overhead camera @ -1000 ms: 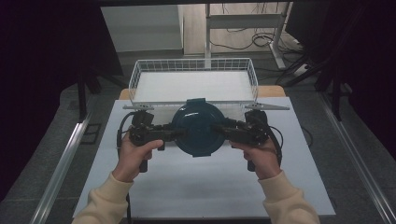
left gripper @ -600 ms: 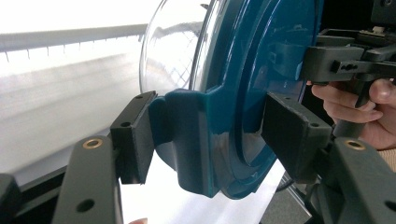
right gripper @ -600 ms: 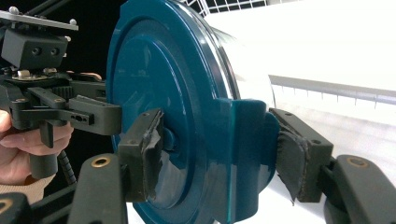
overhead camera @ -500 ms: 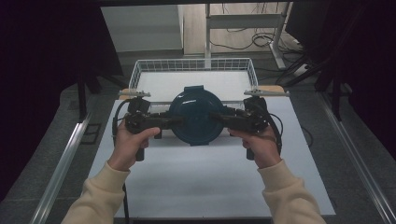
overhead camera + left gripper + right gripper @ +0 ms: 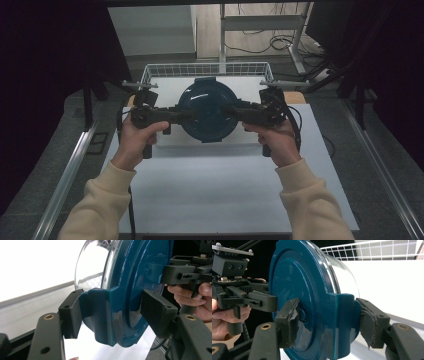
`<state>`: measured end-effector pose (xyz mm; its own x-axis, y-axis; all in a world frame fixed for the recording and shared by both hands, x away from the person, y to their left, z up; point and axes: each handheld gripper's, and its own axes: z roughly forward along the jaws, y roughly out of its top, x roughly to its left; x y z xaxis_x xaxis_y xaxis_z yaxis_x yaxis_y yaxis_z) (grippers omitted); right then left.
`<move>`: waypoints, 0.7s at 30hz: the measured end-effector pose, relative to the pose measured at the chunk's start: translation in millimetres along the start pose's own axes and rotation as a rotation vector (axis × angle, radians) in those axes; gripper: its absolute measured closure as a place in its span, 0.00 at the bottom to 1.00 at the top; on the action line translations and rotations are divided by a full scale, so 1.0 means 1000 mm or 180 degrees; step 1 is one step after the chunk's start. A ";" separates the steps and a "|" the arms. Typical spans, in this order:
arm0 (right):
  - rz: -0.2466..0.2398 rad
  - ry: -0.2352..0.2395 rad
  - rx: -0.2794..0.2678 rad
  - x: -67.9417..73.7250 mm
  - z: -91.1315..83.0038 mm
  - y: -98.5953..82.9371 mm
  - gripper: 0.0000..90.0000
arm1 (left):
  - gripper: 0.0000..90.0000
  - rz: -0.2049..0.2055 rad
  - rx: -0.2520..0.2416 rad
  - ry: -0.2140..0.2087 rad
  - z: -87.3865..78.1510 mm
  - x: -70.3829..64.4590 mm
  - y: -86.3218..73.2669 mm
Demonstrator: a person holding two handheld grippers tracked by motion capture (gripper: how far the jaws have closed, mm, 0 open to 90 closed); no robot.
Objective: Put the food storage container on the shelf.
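Teal-lidded round container [image 5: 206, 110] hangs lifted over the white table [image 5: 225, 200], just in front of the wire basket [image 5: 207, 69]. The left gripper [image 5: 186, 116] and right gripper [image 5: 229, 111] each clamp 1 side clip, jaws closed on the lid's edge.

white wire basket [image 5: 160, 70], white table [image 5: 210, 190]

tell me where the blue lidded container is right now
In the high view the blue lidded container hangs mid-table between the left gripper and right gripper, before the wire basket.
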<state>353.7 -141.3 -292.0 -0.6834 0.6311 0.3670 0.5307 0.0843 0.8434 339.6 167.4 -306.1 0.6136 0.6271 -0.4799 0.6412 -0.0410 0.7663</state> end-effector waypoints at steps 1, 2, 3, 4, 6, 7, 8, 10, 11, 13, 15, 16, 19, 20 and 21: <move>-0.0009 0.0004 -0.0006 0.000 0.001 0.003 0.42 | 0.41 -0.0002 -0.0004 -0.0002 0.000 0.001 0.002; -0.0007 0.0004 -0.0015 0.000 0.001 0.005 0.42 | 0.41 -0.0004 -0.0007 -0.0003 0.000 0.001 0.004; -0.0008 0.0007 -0.0014 -0.001 0.002 0.007 0.42 | 0.41 0.0003 -0.0008 0.0004 0.000 0.002 0.006; -0.0006 0.0012 -0.0009 -0.002 0.003 0.012 0.42 | 0.41 -0.0004 -0.0008 0.0008 0.000 0.003 0.010; 0.0003 0.0018 -0.0007 -0.003 0.004 0.013 0.42 | 0.41 -0.0003 -0.0007 0.0016 0.001 0.003 0.012; 0.0002 0.0020 -0.0002 -0.005 0.005 0.015 0.42 | 0.41 -0.0004 -0.0009 0.0019 0.001 0.004 0.014; 0.0013 0.0023 -0.0004 -0.006 0.006 0.016 0.42 | 0.41 -0.0002 -0.0001 0.0021 0.001 0.005 0.015; 0.0006 0.0029 -0.0008 -0.008 0.008 0.019 0.42 | 0.41 -0.0013 0.0005 0.0013 0.003 0.008 0.019; 0.0024 0.0023 0.0012 -0.009 0.008 0.021 0.42 | 0.41 -0.0016 0.0011 0.0009 0.004 0.009 0.020; 0.0022 0.0013 0.0024 -0.012 0.011 0.026 0.42 | 0.41 -0.0025 0.0011 0.0002 0.005 0.012 0.024; 0.0021 0.0010 0.0029 -0.013 0.012 0.028 0.42 | 0.41 -0.0029 0.0012 0.0000 0.006 0.014 0.027; 0.0022 0.0010 0.0033 -0.014 0.013 0.030 0.42 | 0.41 -0.0036 0.0011 0.0000 0.007 0.015 0.029; 0.0038 0.0020 0.0052 -0.017 0.016 0.036 0.42 | 0.41 -0.0045 0.0018 0.0008 0.008 0.017 0.035; 0.0029 0.0021 0.0047 -0.019 0.017 0.037 0.42 | 0.41 -0.0051 0.0024 0.0002 0.008 0.019 0.038; 0.0029 0.0019 0.0052 -0.019 0.018 0.040 0.42 | 0.41 -0.0058 0.0031 -0.0003 0.009 0.020 0.040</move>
<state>397.1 -136.5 -272.4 -0.6814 0.6273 0.3769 0.5450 0.0912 0.8335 381.6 171.6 -288.9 0.6023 0.6270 -0.4941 0.6566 -0.0371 0.7533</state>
